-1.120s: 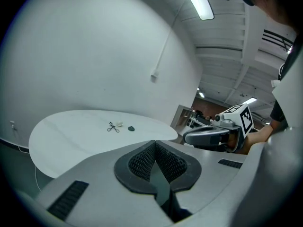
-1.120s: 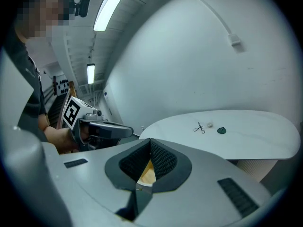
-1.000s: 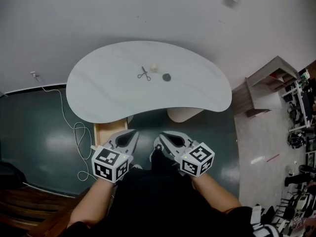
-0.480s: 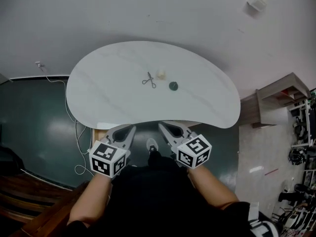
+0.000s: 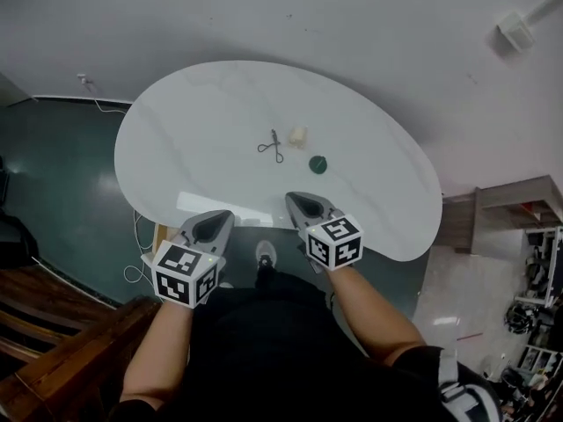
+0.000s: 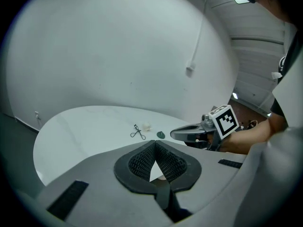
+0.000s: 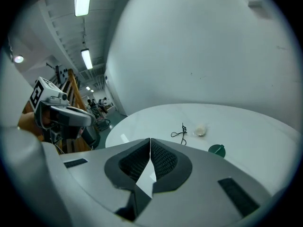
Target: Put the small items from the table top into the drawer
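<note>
Three small items lie near the middle of the white kidney-shaped table (image 5: 202,112): a black wire eyelash curler (image 5: 272,145), a small cream lump (image 5: 298,135) and a dark green round piece (image 5: 318,163). The same curler (image 7: 179,132), lump (image 7: 200,130) and green piece (image 7: 217,150) show in the right gripper view. My left gripper (image 5: 210,226) hovers at the table's near edge, shut and empty. My right gripper (image 5: 305,205) is over the near edge, just short of the green piece, shut with nothing between its pads. No drawer is visible.
A white cable (image 5: 97,105) runs along the dark green floor left of the table. A wooden shelf unit (image 5: 519,211) stands at the right. A wooden rail (image 5: 53,359) crosses the lower left. My shoe (image 5: 265,255) shows below the table edge.
The view has moved forward and left, so the table sits nearer and both grippers now reach its near edge. Both jaws stay shut. The items have not moved on the table.
</note>
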A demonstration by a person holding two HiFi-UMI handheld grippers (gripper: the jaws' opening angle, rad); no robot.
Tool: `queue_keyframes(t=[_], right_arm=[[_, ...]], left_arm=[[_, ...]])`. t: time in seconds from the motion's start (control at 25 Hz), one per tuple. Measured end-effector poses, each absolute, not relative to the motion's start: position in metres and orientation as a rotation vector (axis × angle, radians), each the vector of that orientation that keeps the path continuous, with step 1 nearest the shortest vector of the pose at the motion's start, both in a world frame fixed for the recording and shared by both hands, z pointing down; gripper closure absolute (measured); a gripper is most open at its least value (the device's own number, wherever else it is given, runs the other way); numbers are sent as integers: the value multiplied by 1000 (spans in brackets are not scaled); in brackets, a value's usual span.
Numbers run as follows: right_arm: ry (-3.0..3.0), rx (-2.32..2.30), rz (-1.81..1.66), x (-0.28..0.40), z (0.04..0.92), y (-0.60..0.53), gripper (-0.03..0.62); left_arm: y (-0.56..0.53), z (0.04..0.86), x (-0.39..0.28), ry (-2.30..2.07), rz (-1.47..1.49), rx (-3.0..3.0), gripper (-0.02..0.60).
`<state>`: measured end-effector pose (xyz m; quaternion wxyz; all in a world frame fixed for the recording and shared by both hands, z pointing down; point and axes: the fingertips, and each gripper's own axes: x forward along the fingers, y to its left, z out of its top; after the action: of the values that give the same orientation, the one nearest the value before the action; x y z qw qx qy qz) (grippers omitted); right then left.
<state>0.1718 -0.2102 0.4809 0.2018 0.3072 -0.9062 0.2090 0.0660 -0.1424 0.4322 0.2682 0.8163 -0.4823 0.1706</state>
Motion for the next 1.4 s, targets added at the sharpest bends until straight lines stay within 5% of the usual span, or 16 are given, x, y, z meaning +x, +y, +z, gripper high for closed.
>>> queue_keyframes(t=[0.52, 1.4], right_arm=[[-2335, 863, 556, 154, 569, -315, 520], [-2003, 919, 501, 138, 634, -363, 556]], left_arm=[[-154, 465, 55, -1416, 506, 2044, 566], [-132, 479, 2, -1503, 465, 1897, 566]])
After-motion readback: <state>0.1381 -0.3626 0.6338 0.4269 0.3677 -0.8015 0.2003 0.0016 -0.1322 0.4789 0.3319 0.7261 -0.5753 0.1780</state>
